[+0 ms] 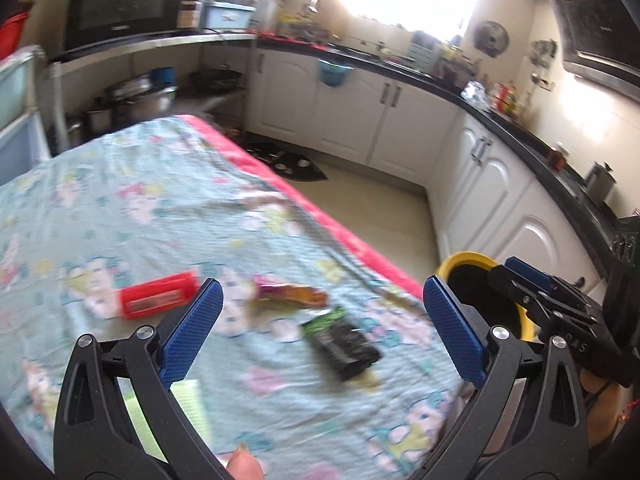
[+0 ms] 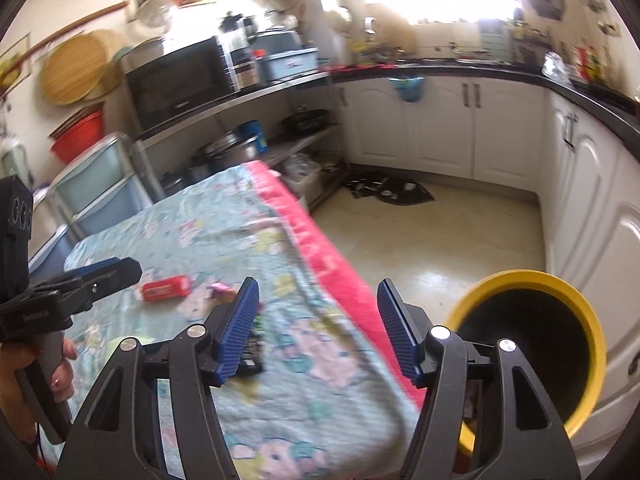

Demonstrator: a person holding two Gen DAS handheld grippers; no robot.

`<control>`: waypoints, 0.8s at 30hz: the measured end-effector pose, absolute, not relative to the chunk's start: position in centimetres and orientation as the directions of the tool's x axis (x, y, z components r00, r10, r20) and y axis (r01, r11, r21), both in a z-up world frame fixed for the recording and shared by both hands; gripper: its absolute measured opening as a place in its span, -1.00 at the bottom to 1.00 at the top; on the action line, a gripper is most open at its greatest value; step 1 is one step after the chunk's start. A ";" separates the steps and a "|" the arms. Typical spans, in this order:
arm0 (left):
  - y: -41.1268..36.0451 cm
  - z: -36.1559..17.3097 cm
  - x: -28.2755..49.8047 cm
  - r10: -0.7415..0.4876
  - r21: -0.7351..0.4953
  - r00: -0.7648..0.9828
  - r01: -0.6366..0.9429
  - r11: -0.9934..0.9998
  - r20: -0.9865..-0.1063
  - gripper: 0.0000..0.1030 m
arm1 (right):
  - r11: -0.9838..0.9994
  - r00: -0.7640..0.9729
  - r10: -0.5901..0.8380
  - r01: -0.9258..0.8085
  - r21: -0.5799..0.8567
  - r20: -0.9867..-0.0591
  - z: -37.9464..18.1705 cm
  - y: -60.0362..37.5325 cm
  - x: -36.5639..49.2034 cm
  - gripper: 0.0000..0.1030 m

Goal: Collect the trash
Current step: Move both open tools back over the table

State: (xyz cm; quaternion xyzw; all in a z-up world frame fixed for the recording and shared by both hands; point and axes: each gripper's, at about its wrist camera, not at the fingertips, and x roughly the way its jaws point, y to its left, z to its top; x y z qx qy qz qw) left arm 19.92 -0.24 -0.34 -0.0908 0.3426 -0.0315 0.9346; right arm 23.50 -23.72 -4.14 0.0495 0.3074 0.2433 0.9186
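Both hand-held grippers stand open and empty: the left hand-held gripper (image 1: pixel 322 304) fills the bottom of its own view with blue pads spread wide, and the right hand-held gripper (image 2: pixel 318 320) does the same low in its view. Between the left one's fingers, at lower centre of the frame, lies the trash on the patterned cloth (image 1: pixel 140 200): a black and green wrapper (image 1: pixel 340 340), a crumpled pink and orange wrapper (image 1: pixel 290 295) just above it, and a red packet (image 1: pixel 158 295) further left. A pale green sheet (image 1: pixel 188 408) shows behind the left finger at the bottom. The cloth covers the counter and ends in a pink border (image 1: pixel 320 224) along its right edge. At lower right, beside that edge, stands a yellow-rimmed bin (image 2: pixel 532 344) with a dark inside, its mouth tilted toward the camera. White cabinets (image 1: pixel 360 116) under a black worktop (image 1: pixel 500 116) curve round the upper right, and a microwave (image 1: pixel 124 2) sits at upper left.
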 end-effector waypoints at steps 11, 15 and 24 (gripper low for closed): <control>6.8 -0.7 15.0 0.027 -0.165 0.767 -0.171 0.971 -0.641 0.79 | 0.814 0.625 0.546 -0.554 0.176 -0.558 -3.8 -16.3 21.6 0.39; 8.6 -1.7 13.7 0.059 -0.154 0.748 -0.213 0.965 -0.661 0.79 | 0.792 0.593 0.556 -0.590 0.157 -0.583 -4.4 -13.9 21.2 0.43; 9.9 -5.4 12.4 0.007 -0.215 0.678 -0.243 0.946 -0.735 0.79 | 0.798 0.542 0.496 -0.593 0.110 -0.678 -8.3 -10.7 23.0 0.45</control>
